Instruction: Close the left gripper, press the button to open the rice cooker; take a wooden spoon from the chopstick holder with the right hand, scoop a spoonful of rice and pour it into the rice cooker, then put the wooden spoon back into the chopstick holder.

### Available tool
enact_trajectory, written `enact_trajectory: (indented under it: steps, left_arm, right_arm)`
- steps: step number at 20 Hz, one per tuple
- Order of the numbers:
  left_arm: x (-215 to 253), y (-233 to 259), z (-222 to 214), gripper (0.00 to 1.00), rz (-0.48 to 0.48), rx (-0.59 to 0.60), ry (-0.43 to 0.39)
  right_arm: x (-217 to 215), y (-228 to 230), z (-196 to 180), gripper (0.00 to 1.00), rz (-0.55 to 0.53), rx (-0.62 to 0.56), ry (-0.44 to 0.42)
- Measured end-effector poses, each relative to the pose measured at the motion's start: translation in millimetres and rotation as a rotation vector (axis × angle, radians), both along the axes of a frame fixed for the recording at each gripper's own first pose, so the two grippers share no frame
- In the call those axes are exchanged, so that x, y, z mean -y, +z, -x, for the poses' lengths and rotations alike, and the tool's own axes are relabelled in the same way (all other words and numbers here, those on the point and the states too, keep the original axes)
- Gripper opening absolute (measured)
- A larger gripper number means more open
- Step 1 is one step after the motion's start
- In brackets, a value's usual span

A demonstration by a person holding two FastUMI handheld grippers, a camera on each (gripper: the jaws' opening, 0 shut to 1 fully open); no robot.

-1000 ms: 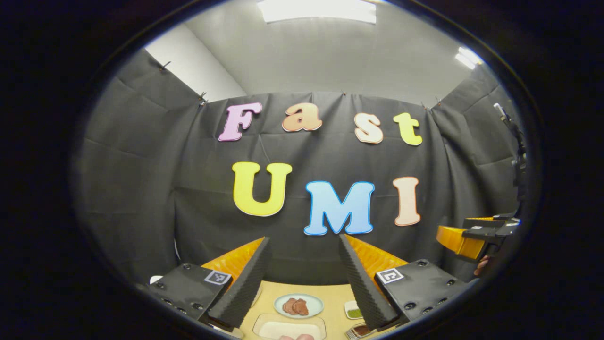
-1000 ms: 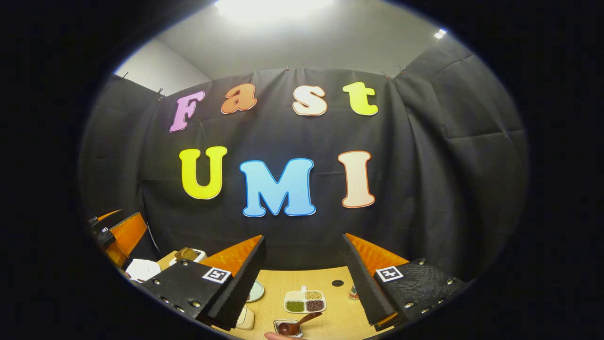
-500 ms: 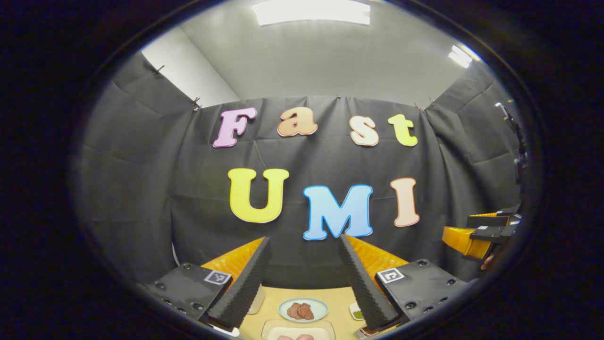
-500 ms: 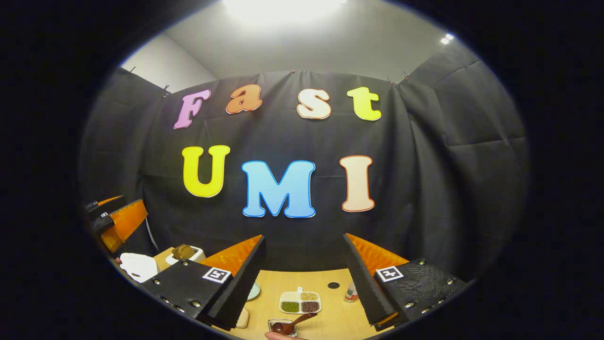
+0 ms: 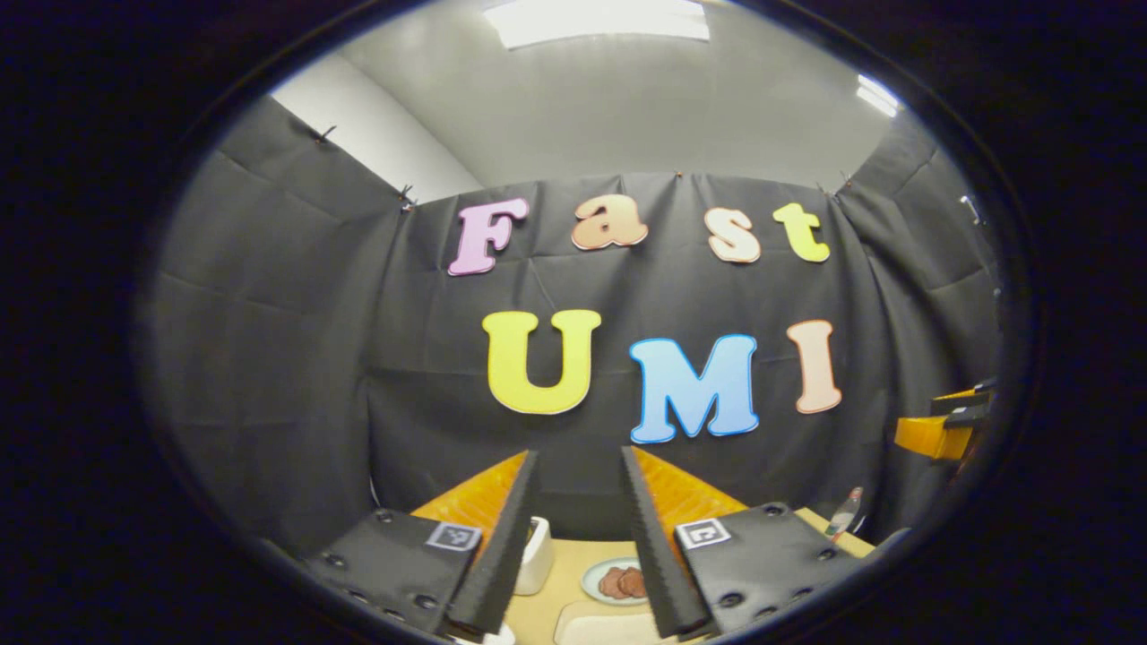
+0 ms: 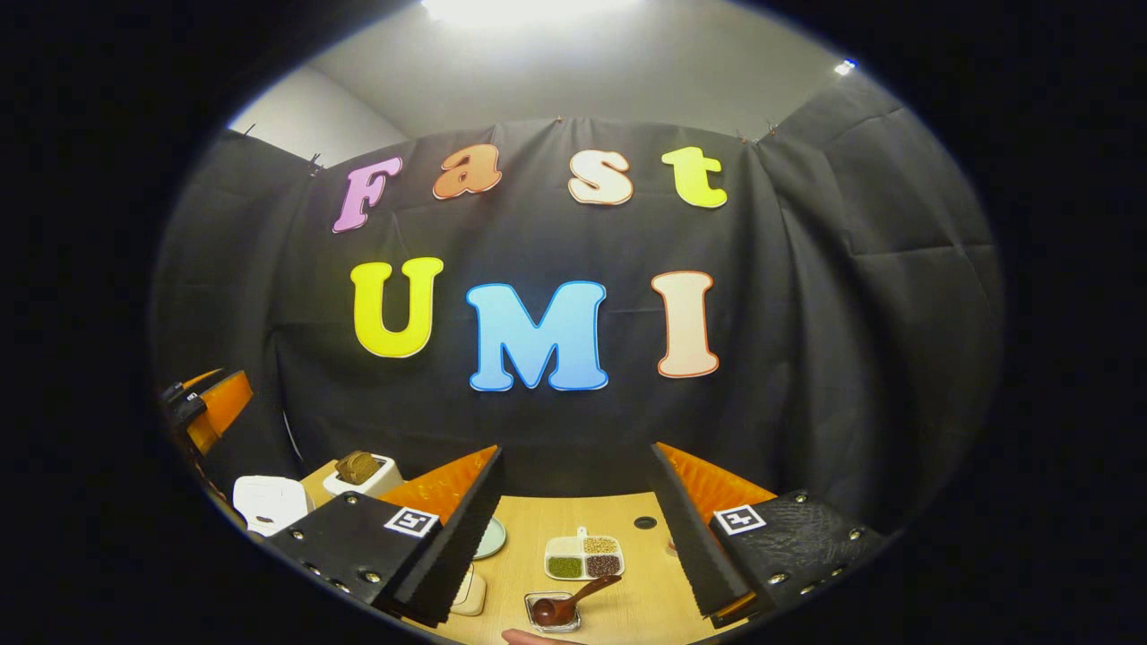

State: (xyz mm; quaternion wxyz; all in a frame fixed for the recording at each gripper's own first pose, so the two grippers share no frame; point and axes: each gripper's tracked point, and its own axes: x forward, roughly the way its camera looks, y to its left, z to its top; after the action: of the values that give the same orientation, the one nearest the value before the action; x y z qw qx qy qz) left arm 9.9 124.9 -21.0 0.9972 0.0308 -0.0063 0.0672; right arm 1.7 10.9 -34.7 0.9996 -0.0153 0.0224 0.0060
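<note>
Compartments of the divided dish held green, tan and dark grains, and a wooden spoon lay in the small glass bowl just in front. I saw my right gripper wide and empty, my left gripper narrower, empty, above a plate of meat. White rice cooker sat far left.

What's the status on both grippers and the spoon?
Left gripper narrowing, nothing held. Right gripper open, empty. Spoon lies in a small dish on the table, untouched.
</note>
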Motion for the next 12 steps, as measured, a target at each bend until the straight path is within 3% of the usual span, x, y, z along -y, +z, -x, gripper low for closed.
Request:
enact_trajectory:
  steps: [2,4,5,6,11,12]
  left_arm:
    - [-32.0,-10.5,2.8,0.28,-0.046,-0.039,0.073]
    - [-41.6,-32.0,6.0,0.07,0.0,-0.103,0.061]
    - [-43.7,-46.2,6.2,0.12,0.046,-0.139,0.04]
    - [-55.1,-57.6,9.3,0.07,0.078,-0.173,0.048]
    - [-108.0,-111.2,24.4,0.1,0.151,-0.311,0.111]
    - [-117.5,-119.9,27.7,0.07,0.173,-0.33,0.12]
  right_arm:
    - [-3.0,-0.9,-2.5,0.96,-0.001,-0.001,0.006]
    - [-5.1,-1.6,-5.2,0.96,0.003,-0.002,0.013]
    - [-5.7,-2.8,-6.1,0.96,0.006,-0.005,0.016]
    - [-7.0,-3.7,-7.5,0.96,0.007,-0.007,0.019]
    - [-8.8,-9.8,-9.9,0.96,0.005,-0.024,0.029]
    - [-10.8,-12.6,-11.0,0.96,0.006,-0.031,0.035]
